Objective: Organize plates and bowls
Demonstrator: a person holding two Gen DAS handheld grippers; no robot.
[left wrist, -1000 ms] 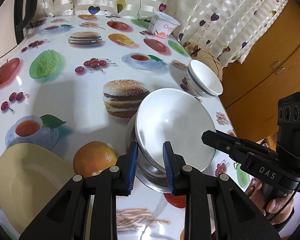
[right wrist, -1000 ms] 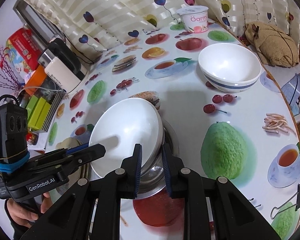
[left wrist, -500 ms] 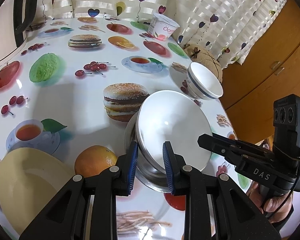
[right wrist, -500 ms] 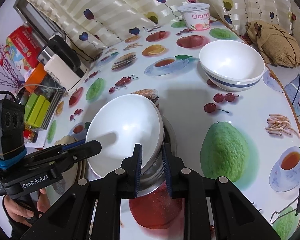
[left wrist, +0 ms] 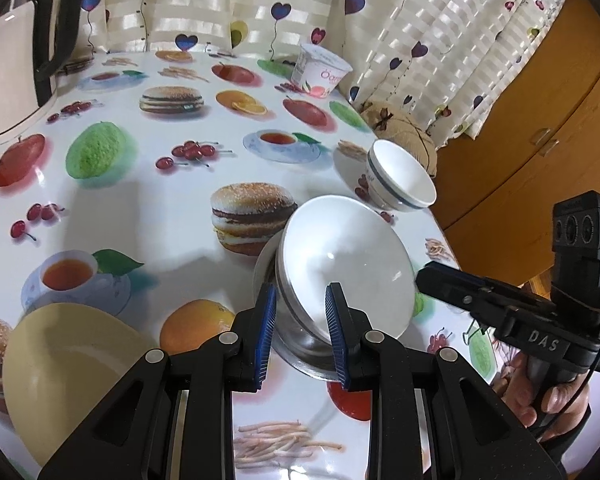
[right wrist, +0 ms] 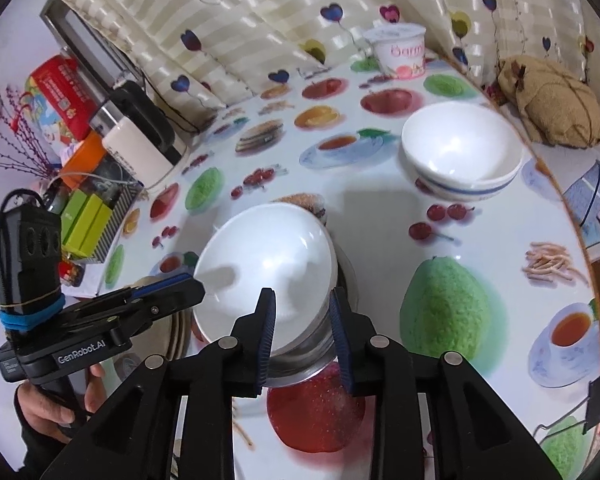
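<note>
A plain white bowl (left wrist: pixel 348 256) (right wrist: pixel 268 264) leans tilted inside a shallow steel dish (left wrist: pixel 300 356) (right wrist: pixel 344 280) at mid-table. My left gripper (left wrist: pixel 300 336) is shut on the bowl's near rim, one pad outside the wall and one inside. In the right wrist view, its tip (right wrist: pixel 192 284) meets the bowl's left edge. My right gripper (right wrist: pixel 302 336) straddles the opposite rim. Its jaws are opening and the pads stand off the bowl and dish between them. A blue-banded white bowl (left wrist: pixel 400 180) (right wrist: pixel 460 160) sits upright farther back. A pale yellow plate (left wrist: pixel 60 368) lies at the near left.
A yogurt tub (left wrist: pixel 320 72) (right wrist: pixel 400 52) stands by the curtain. A kettle (left wrist: pixel 16 72) (right wrist: pixel 140 140) and boxes (right wrist: pixel 84 220) crowd the left side. A burlap bundle (right wrist: pixel 552 104) lies past the table's right edge, near a wooden cabinet (left wrist: pixel 540 100).
The right gripper's jaws have spread apart from a tight pinch on the white bowl's rim. The left gripper's jaws are unchanged and the bowl stays tilted in the dish.
</note>
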